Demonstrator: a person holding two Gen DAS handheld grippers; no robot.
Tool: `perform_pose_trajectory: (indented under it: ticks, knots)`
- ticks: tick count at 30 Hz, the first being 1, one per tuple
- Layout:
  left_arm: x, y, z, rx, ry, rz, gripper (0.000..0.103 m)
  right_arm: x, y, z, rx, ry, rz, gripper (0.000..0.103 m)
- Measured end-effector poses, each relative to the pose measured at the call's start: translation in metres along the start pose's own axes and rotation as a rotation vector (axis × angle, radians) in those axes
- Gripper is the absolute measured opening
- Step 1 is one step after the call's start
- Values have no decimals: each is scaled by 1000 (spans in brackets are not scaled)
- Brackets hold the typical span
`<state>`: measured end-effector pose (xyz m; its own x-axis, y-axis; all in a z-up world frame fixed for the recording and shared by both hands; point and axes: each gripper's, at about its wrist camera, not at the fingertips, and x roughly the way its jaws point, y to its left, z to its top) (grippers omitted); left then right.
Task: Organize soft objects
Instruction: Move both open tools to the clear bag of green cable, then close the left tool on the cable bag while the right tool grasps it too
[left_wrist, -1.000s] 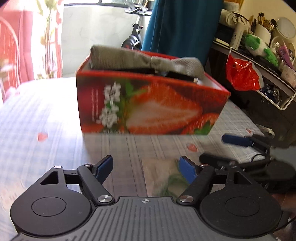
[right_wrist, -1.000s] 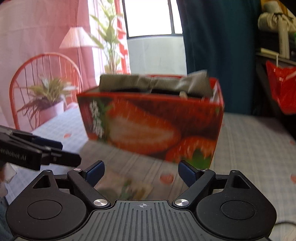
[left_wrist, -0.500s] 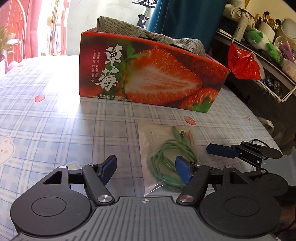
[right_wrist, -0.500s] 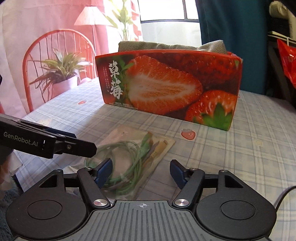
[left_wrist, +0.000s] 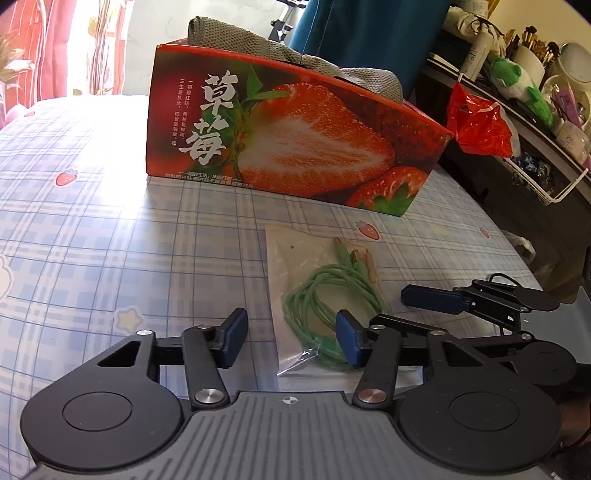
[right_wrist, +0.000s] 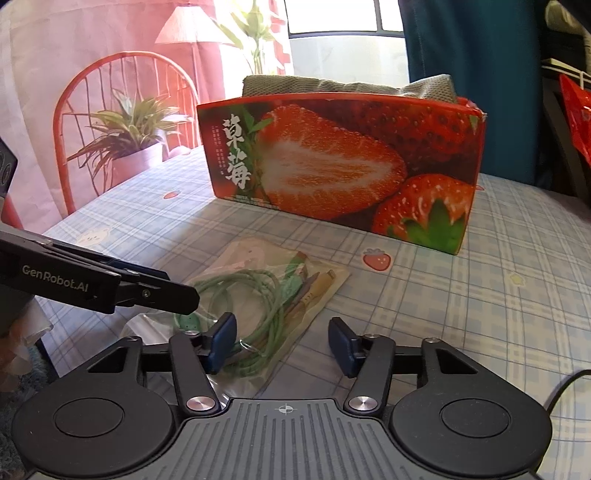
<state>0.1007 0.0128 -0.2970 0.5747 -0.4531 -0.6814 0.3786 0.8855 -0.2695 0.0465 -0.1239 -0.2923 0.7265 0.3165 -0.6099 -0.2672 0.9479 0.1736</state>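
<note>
Blue-and-white plaid cloth with small strawberry and star prints covers the bench (left_wrist: 92, 221), sun glare across its left half. Red cardboard box printed with a cut strawberry and white characters (left_wrist: 295, 140) stands at 12 o'clock on the bench, grey knit fabric (left_wrist: 258, 48) bulging over its top edge. Clear plastic pouch holding a coiled mint-green cable (left_wrist: 325, 295) lies flat on the cloth, near side of the box, apart from it.

Left gripper (left_wrist: 291, 341): blue fingers closing, pouch's near edge between them, right pad over the cable coil, left pad off on bare cloth; no squeeze seen, so released. Right gripper (right_wrist: 282, 341): fingers closing too, left pad over the pouch's near corner, right pad over bare cloth, not clenched on it. In the left wrist view the right gripper comes in from 3 o'clock, beside the pouch.

Room: red wire-back chair (right_wrist: 122, 110) and potted spiky green plant (right_wrist: 129, 133) at 10 o'clock in the right wrist view, pink curtain and bright window behind. Teal curtain (left_wrist: 369, 37) behind the box. Dark shelf at 2 o'clock with crumpled red plastic bag (left_wrist: 476, 125), green plush toy (left_wrist: 517, 81), brushes in a cup.
</note>
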Motion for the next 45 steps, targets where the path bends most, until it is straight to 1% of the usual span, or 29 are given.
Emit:
perform_pose_trajectory:
  ticks: [4,7,10,13,15,18,21,23,26,28,29,30,31,34,41,45]
  knots:
    - [1,1,1,-19,1,-17,54,0,-1,0,10,2,9,48]
    - [7,3,7,-22,10,-35,54,0,-2,0,16,2,14,48]
    - [15,2,15,-20,19,-31,52,0,-3,-1,24,2,19,48]
    - [19,-6,17,8,25,-8,53,0,-4,-1,30,0,23,48]
    - [19,-5,16,-23,15,-15,56,0,-4,-2,31,-1,25,48]
    - [17,0,13,-75,12,-70,55,0,-4,-2,36,-3,27,48]
    - [15,0,9,-92,10,-85,54,0,-5,-3,41,-3,29,48]
    - [13,2,7,-126,11,-108,53,0,-5,-3,45,-3,30,48]
    - [10,7,3,-164,5,-116,49,0,-5,-3,55,-2,33,48]
    - [7,7,3,-166,-6,-110,37,-1,-6,-3,67,-1,35,48]
    - [6,9,3,-168,-12,-114,33,-1,-7,-4,75,-2,38,48]
    - [5,9,3,-167,-13,-122,25,-1,-8,-4,84,-2,44,48]
    - [4,10,3,-161,-14,-129,21,-1,-9,-4,95,-2,50,48]
    - [5,11,2,-152,-7,-159,18,-2,-11,-4,114,-2,61,48]
    - [5,7,1,-117,-7,-145,18,-3,-12,-3,145,8,65,47]
    - [7,7,0,-109,9,-141,19,-5,-10,0,161,37,32,46]
